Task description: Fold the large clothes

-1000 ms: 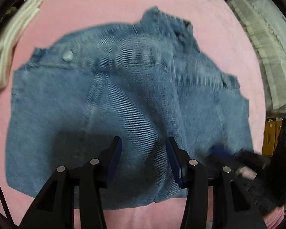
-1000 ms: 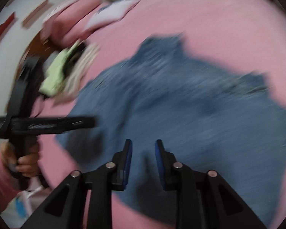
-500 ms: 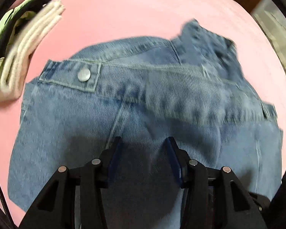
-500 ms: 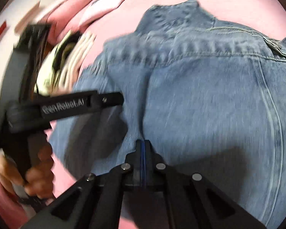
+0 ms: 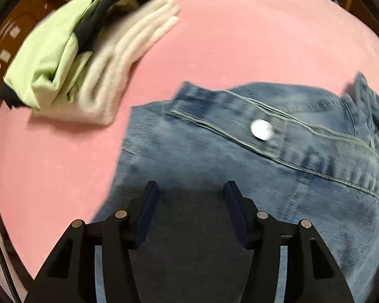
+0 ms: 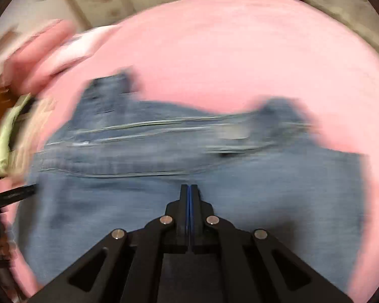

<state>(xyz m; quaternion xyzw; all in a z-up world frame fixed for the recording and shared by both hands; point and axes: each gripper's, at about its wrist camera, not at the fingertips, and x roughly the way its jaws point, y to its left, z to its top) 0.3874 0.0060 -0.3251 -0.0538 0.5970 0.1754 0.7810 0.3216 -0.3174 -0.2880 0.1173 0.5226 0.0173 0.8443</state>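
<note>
Jacket on bed, right of clothes pile

Both wrist views steeply down, close over denim garment on pink bedcover; shared: waistband, folded stack.

Left hand-held gripper parted, right hand-held gripper closed.

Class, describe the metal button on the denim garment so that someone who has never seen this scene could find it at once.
Start at the pink bedcover, then find the blue denim garment on it. Follow its stitched band to the round silver button, the only shiny spot on the cloth.
</note>
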